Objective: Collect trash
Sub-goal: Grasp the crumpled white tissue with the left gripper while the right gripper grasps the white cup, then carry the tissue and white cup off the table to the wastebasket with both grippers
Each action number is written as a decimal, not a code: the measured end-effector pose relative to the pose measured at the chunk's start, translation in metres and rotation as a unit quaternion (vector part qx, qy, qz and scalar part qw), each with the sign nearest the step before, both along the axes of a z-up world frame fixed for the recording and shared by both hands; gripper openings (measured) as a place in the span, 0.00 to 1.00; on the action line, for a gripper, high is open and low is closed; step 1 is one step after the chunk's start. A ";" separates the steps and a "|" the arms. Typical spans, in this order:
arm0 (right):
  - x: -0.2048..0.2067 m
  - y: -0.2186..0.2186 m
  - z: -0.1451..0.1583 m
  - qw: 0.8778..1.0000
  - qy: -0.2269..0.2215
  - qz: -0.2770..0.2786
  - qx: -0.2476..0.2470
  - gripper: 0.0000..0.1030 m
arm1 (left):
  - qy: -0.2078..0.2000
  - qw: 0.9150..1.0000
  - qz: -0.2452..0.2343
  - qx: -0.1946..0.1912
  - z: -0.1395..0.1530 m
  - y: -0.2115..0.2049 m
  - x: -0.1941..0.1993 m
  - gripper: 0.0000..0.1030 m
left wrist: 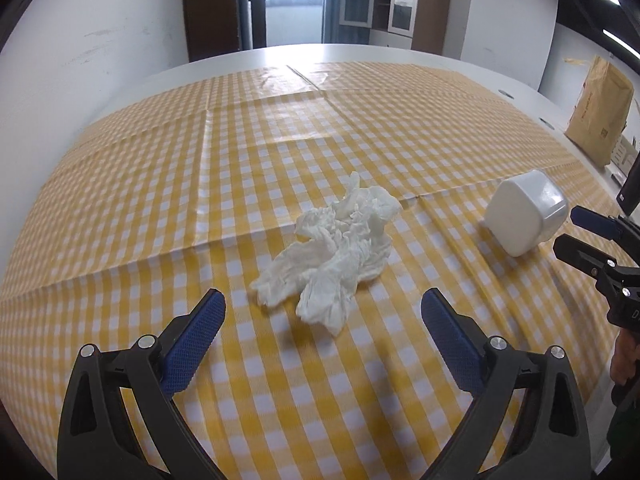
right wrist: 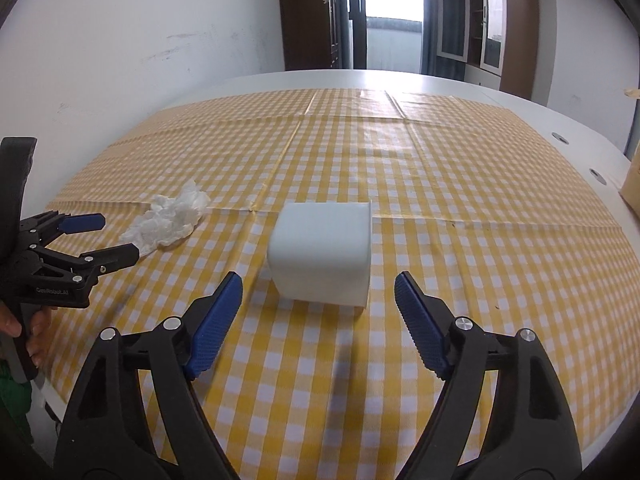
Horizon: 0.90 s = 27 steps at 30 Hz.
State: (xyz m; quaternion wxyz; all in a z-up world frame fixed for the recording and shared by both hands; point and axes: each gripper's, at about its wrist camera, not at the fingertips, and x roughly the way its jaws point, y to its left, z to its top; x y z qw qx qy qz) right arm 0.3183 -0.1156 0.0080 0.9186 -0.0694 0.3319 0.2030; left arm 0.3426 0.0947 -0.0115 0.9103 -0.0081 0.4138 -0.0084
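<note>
White surface (left wrist: 472, 68) under yellow-checked cloth (left wrist: 280, 152), brown paper bag (left wrist: 600, 116) at far right edge. Crumpled tissue (left wrist: 332, 256) mid-cloth, just ahead of left tool (left wrist: 323, 300), jaws wide apart, nothing between. White tub (right wrist: 320, 256) on its side right of tissue, just ahead of right tool (right wrist: 318, 284), jaws apart, empty.

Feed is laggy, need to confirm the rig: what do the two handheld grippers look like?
Both match: black plastic scissor-style frames with silver rivets and blue ridged pads on the fingers. The left gripper shows "GenRobot.AI" lettering on its body in the right wrist view. The right gripper looks identical. Green clothing shows at both frame edges.
</note>
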 end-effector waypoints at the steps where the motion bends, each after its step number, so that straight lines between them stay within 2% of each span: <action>1: 0.003 0.001 -0.001 1.000 0.003 -0.001 -0.001 0.68 | 0.001 1.000 -0.003 0.000 -0.001 0.000 0.003 0.93; 5: 0.012 0.007 -0.003 1.000 0.013 -0.003 -0.006 0.67 | 0.011 1.000 -0.015 0.003 -0.006 0.000 0.016 0.91; 7: 0.014 0.010 -0.005 1.000 0.017 -0.001 -0.010 0.67 | 0.023 0.999 -0.026 0.005 -0.010 -0.002 0.021 0.85; 11: 0.017 0.015 -0.009 1.000 0.024 0.001 -0.019 0.55 | 0.025 0.999 -0.043 -0.004 -0.013 -0.006 0.023 0.77; 12: 0.017 0.016 -0.009 0.999 0.022 0.002 -0.023 0.54 | 0.027 0.999 -0.041 -0.002 -0.015 -0.006 0.024 0.66; 13: 0.017 0.017 -0.009 0.999 0.021 0.003 -0.026 0.54 | 0.031 0.999 -0.038 -0.002 -0.017 -0.006 0.024 0.50; 14: 0.017 0.018 -0.009 0.999 0.021 0.003 -0.026 0.53 | 0.029 0.999 -0.032 0.000 -0.018 -0.005 0.024 0.42; 15: 0.015 0.018 -0.008 0.999 0.020 0.004 -0.025 0.53 | 0.025 0.999 -0.031 0.001 -0.018 -0.006 0.025 0.20; 16: 0.013 0.018 -0.007 1.000 0.017 0.004 -0.024 0.53 | 0.026 0.999 -0.033 -0.010 -0.019 -0.006 0.023 0.06; 23: -0.022 0.013 0.003 1.000 -0.005 0.024 -0.012 0.53 | -0.016 0.998 -0.025 -0.055 -0.005 -0.007 -0.027 0.06; 27: -0.049 0.011 0.012 0.999 -0.021 0.037 -0.007 0.53 | -0.039 0.997 -0.030 -0.063 0.007 -0.017 -0.062 0.06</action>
